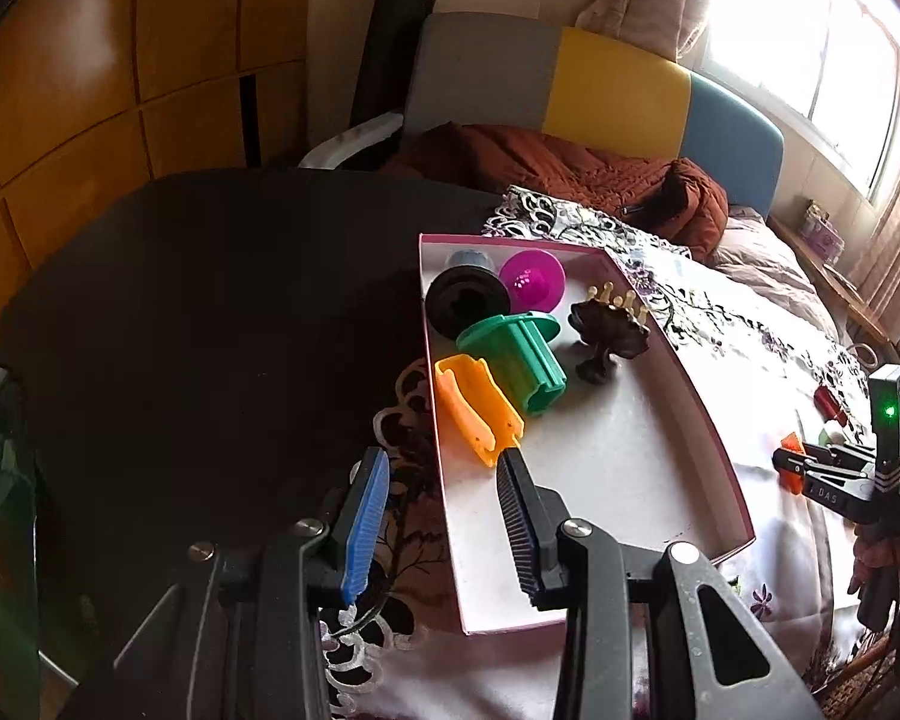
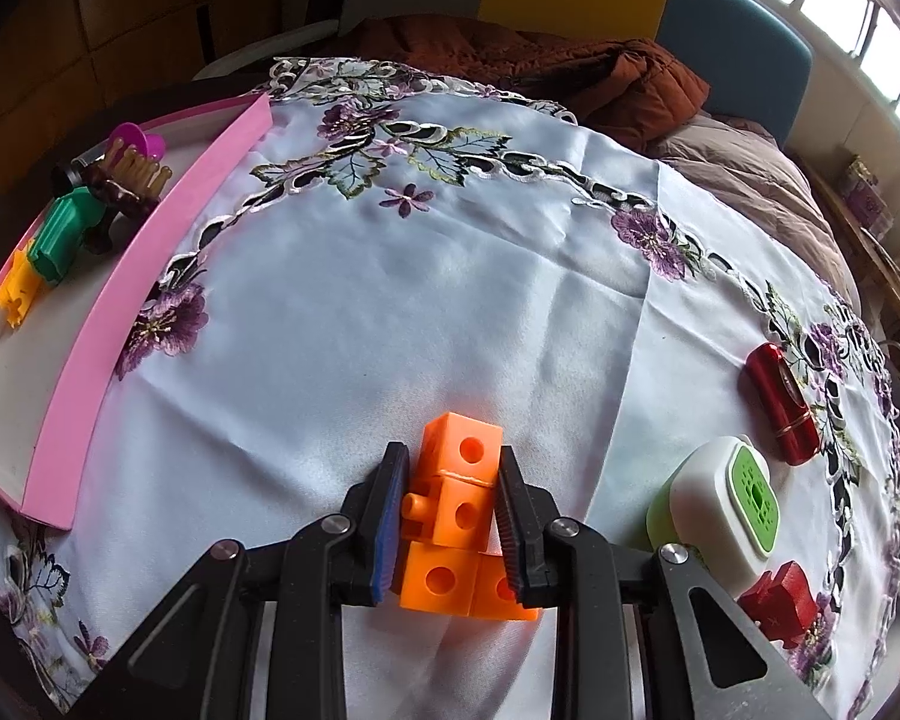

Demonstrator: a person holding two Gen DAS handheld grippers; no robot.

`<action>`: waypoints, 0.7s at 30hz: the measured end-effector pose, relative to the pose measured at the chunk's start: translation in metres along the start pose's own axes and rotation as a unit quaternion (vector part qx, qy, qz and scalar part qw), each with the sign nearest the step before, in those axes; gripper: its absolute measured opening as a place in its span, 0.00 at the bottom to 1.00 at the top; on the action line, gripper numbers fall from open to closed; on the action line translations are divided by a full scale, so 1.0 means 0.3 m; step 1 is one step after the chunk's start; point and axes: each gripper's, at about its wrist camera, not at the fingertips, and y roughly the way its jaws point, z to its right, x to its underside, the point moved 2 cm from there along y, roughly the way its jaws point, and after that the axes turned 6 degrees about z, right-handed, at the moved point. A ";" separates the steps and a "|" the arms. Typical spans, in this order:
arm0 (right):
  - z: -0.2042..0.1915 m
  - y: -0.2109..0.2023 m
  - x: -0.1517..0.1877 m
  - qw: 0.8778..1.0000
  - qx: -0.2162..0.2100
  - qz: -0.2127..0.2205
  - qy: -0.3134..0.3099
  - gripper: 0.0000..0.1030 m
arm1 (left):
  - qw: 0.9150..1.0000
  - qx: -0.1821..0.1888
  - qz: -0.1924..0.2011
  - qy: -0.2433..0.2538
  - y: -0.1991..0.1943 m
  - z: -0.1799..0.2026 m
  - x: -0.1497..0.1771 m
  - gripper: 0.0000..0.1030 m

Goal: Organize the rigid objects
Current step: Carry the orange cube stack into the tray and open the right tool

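A pink-walled tray (image 1: 630,456) on the flowered tablecloth holds a black cylinder (image 1: 465,300), a magenta cup (image 1: 531,282), a green flanged piece (image 1: 522,360), an orange channel piece (image 1: 474,408) and a dark stand with pegs (image 1: 609,324). My left gripper (image 1: 444,462) is open just behind the orange channel piece. It straddles the tray's left wall, with nothing pressed between the pads. My right gripper (image 2: 450,456) is shut on an orange piece of linked cubes (image 2: 456,498), low over the cloth to the right of the tray (image 2: 150,276). It also shows at the right edge of the left wrist view as the right gripper (image 1: 792,468).
A red cylinder (image 2: 780,408), a white and green box (image 2: 720,504) and a red block (image 2: 780,603) lie on the cloth at the right. Left of the tray is the dark table top (image 1: 210,330). A bed with a brown quilt (image 1: 570,168) stands behind.
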 end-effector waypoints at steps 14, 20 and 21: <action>-0.018 -0.060 -0.054 0.998 0.018 0.010 0.065 0.26 | 1.000 -0.001 0.005 -0.012 -0.015 -0.039 0.012 0.36; -0.141 -0.157 -0.141 0.997 -0.027 0.055 0.051 0.26 | 1.000 -0.001 0.005 -0.017 -0.017 -0.051 0.013 0.36; -0.169 -0.172 -0.157 0.996 -0.035 0.062 0.045 0.26 | 1.000 -0.001 0.005 -0.017 -0.017 -0.051 0.012 0.36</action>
